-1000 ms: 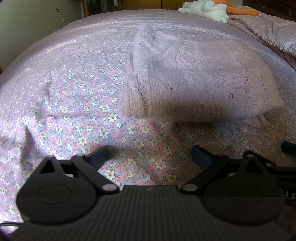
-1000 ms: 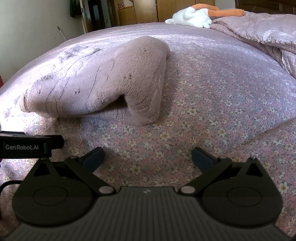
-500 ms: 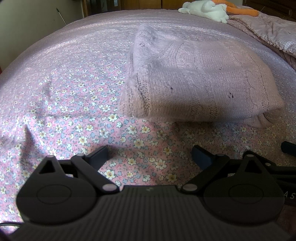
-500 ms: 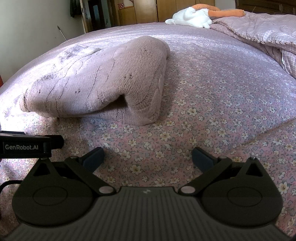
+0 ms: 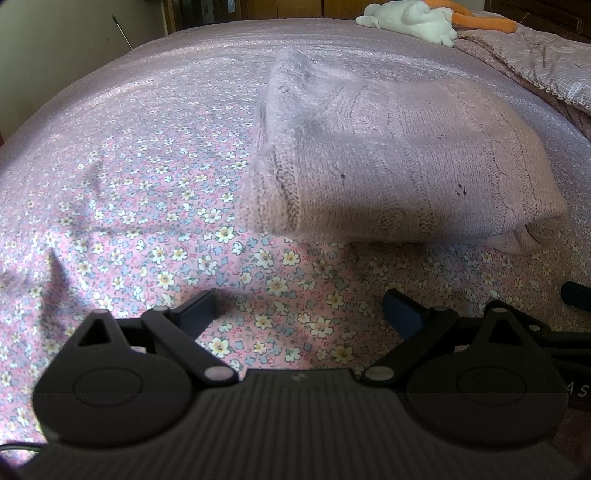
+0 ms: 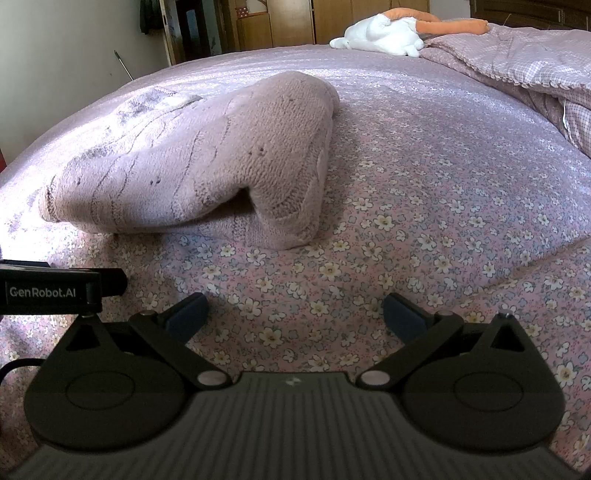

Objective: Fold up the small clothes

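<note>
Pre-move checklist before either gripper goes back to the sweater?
1. Left gripper open, holding nothing: ok.
2. Right gripper open, holding nothing: ok.
3. Pink knit sweater folded into a bundle on the floral bedsheet: ok.
4. Fold tidy: not ok, the right wrist view shows a gaping, bulging end.
5. Both grippers clear of the sweater: ok.
6. Sweater's far side flat: cannot tell.

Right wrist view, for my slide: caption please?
Open tongs face a folded mauve knitted sweater on a floral bedsheet.

Home bedroom: floral bedsheet [image 6: 424, 221], quilt [image 6: 517, 62], plush toy [image 6: 380, 33] (wooden wardrobes [image 6: 332, 18] behind).
</note>
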`<state>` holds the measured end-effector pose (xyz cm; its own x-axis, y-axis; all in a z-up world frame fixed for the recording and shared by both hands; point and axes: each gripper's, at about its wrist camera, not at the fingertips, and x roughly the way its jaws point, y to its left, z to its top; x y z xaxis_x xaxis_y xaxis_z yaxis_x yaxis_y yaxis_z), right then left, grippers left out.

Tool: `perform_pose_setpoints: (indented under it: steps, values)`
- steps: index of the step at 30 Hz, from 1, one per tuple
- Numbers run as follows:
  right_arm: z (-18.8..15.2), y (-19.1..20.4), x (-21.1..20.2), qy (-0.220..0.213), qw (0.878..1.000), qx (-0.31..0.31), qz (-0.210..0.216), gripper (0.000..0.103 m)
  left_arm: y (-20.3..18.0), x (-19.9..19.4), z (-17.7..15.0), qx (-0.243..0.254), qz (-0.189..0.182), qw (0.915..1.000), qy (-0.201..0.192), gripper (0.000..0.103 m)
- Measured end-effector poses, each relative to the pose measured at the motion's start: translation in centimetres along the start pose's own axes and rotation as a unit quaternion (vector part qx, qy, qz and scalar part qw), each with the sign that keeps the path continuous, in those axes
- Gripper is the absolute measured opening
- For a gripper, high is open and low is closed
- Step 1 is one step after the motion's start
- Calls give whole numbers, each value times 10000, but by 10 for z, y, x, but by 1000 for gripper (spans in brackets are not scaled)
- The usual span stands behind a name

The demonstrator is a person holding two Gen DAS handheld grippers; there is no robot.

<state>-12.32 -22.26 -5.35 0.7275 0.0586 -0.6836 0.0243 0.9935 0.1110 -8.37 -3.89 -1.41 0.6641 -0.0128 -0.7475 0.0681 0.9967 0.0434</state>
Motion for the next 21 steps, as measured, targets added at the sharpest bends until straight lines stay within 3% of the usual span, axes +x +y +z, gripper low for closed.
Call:
perform_pose_setpoints:
  steps: [21]
  values:
    - [0,0,0,0,10000,-8,-5,103,0,0,-1,6,25,10000,2,99]
